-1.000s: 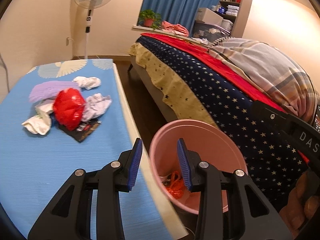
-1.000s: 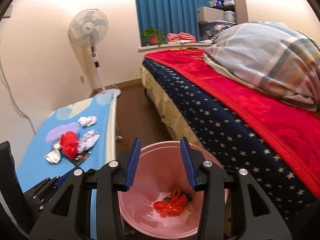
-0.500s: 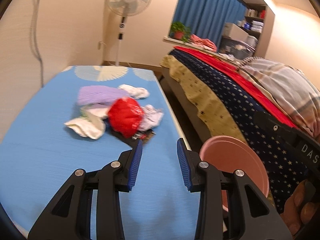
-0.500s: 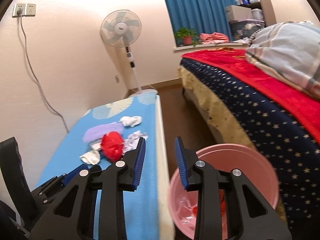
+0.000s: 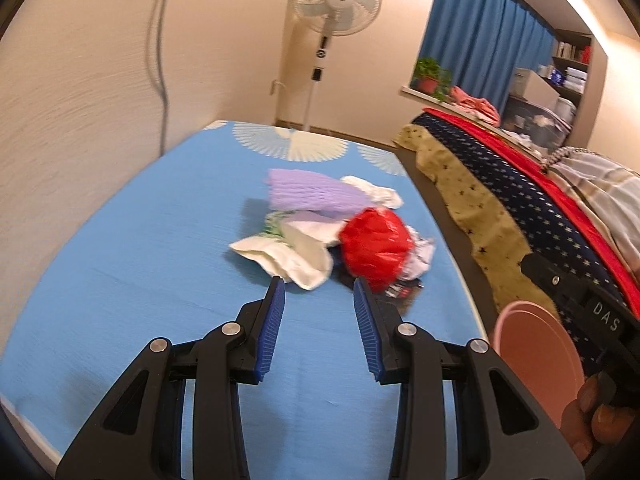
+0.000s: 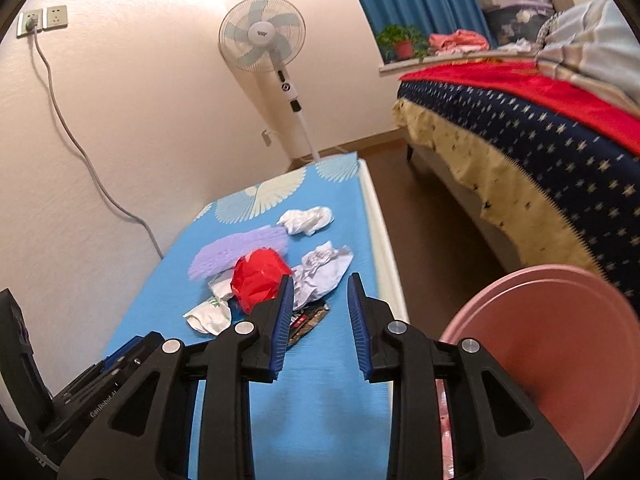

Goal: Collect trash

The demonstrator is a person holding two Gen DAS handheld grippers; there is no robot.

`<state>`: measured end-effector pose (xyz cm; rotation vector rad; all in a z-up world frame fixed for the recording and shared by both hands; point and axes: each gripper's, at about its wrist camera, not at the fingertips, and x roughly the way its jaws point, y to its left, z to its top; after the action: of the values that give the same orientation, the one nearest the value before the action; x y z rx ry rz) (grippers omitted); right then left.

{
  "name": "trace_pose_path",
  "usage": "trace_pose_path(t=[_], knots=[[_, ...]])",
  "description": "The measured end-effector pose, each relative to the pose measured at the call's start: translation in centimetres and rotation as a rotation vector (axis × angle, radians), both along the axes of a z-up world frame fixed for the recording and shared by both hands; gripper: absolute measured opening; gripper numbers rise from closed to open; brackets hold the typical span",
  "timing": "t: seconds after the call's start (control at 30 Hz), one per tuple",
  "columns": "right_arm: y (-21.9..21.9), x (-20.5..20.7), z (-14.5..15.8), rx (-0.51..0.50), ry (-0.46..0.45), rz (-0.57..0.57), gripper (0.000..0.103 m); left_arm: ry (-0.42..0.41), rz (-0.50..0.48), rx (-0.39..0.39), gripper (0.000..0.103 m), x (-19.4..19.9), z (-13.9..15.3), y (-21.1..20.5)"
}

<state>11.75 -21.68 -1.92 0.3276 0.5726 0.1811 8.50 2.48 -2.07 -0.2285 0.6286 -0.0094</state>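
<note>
A heap of trash lies on the blue-covered table: a red plastic bag, a purple foam sheet, white crumpled paper, a white tissue ball, grey-white crumpled paper and a dark wrapper. My left gripper is open, just short of the heap, with nothing between its pads. My right gripper points at the heap from farther back. Its jaws are closing with nothing between them. The pink bin stands right of the table.
A standing fan is beyond the table's far end, and a grey cable hangs down the left wall. A bed with a starred navy cover runs along the right, across a strip of brown floor. A hand holds the other gripper's handle.
Both grippers have swung left, away from over the pink bin and toward the trash heap on the table. The right jaws have narrowed. The heap now lies closer ahead of the left gripper.
</note>
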Motion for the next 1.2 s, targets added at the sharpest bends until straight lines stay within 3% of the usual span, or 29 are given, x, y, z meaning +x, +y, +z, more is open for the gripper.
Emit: trace_pose_path(t=[0.33, 0.63, 0.9, 1.2], knots=[[1.2, 4.3, -2.9, 0.07, 0.063, 0.028, 0.031, 0.027, 0.078, -0.043, 0.036, 2.9, -2.0, 2.5], [1.6, 7.4, -4.9, 0.113, 0.145, 0.031, 0.031, 0.084, 0.076, -0.124, 0.037, 5.5, -4.0, 3.6], [2.1, 9.1, -6.3, 0.133, 0.194, 0.039, 0.038, 0.143, 0.076, -0.153, 0.049, 7.0, -5.5, 3.8], [2.8, 10.1, -7.4, 0.131, 0.239, 0.053, 0.038, 0.189, 0.085, -0.196, 0.05, 8.4, -6.3, 4.2]])
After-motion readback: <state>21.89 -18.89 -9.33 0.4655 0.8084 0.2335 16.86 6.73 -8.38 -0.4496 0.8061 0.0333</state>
